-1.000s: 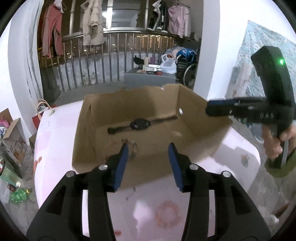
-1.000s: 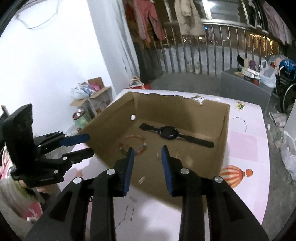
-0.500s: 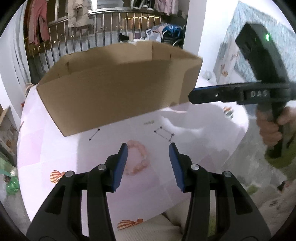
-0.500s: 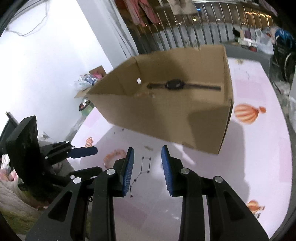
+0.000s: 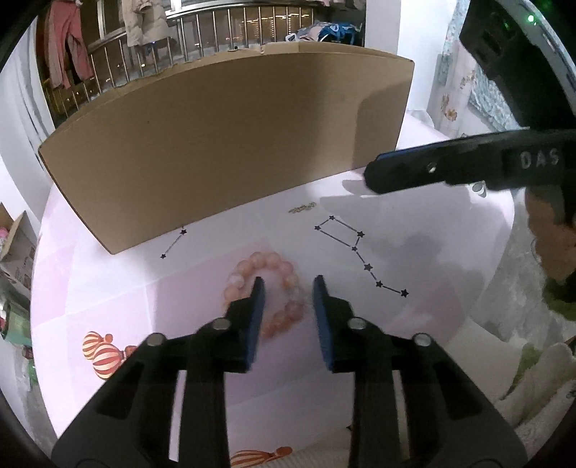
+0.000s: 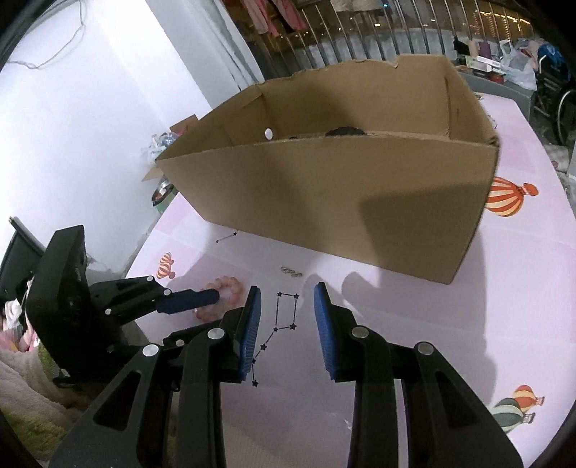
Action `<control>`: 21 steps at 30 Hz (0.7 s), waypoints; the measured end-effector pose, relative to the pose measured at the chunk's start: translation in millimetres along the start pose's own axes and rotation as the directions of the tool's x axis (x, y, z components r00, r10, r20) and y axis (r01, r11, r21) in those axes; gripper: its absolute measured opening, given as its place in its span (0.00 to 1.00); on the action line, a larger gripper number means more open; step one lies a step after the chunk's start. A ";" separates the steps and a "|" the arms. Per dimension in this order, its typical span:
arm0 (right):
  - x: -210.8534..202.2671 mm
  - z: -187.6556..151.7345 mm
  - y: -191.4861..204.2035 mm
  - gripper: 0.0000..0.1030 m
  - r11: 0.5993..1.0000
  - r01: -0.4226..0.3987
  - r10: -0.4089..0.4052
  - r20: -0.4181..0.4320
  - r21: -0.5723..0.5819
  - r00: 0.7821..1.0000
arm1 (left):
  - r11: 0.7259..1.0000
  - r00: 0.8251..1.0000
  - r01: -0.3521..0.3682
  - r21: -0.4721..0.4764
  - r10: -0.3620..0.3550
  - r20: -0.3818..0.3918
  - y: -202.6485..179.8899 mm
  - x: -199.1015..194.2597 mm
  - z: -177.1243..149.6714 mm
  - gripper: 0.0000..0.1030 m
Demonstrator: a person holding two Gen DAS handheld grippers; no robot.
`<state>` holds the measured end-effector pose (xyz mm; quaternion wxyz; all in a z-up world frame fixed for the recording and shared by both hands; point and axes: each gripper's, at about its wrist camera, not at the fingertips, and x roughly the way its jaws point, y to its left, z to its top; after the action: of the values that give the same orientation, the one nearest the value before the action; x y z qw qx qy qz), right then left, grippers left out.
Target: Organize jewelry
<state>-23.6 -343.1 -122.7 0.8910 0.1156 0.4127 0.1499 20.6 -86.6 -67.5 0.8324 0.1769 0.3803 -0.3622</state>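
Observation:
A pink bead bracelet [image 5: 262, 260] lies on the pink table cloth [image 5: 108, 288] in front of the cardboard box [image 5: 216, 144]. My left gripper [image 5: 288, 284] is low over it, jaws closing, with the ring's right arc between them and a gap still showing. From the right wrist view, the left gripper [image 6: 214, 297] reaches over the bracelet [image 6: 230, 284]. My right gripper [image 6: 287, 291] hovers open and empty near a small metal chain piece [image 6: 291, 271], seen also as chain piece [image 5: 302, 208]. A dark watch [image 6: 345, 130] peeks over the box [image 6: 342, 201] wall.
The box takes up the middle of the table and hides its far side. A hand [image 5: 547, 244] holds the right gripper [image 5: 372, 172] at the right. Fluffy white cloth [image 5: 540, 378] lies at the near edge. A railing [image 5: 216, 21], hung clothes and floor cartons lie beyond.
Both grippers have dropped from above the open box to the table in front of it. The left jaws have narrowed around the bracelet's right side. The right jaws keep their gap.

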 end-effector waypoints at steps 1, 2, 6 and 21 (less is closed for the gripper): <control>2.5 -0.1 1.4 0.30 1.000 0.003 -0.003 -0.001 -0.002 1.000 | 1.000 1.000 -0.001 -0.004 0.001 0.001 1.2 0.2 -0.2 0.18; 5.4 0.2 3.3 0.30 1.000 0.005 -0.005 -0.003 -0.005 1.000 | 1.000 1.000 -0.003 -0.006 0.003 0.002 4.2 -0.6 -0.3 0.12; 15.1 0.8 8.8 0.29 0.999 0.038 -0.038 -0.010 -0.023 0.999 | 0.998 1.000 -0.014 -0.055 0.014 0.002 11.0 -0.8 1.6 0.08; 50.7 1.6 28.3 0.19 0.975 0.188 -0.189 -0.001 -0.119 0.982 | 0.989 1.000 -0.026 -0.145 0.027 0.006 25.2 0.3 1.0 0.08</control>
<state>4.0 -298.6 -147.9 0.9039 0.0221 0.4176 0.0894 39.8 -70.3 -66.6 0.8491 0.1196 0.4001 -0.3234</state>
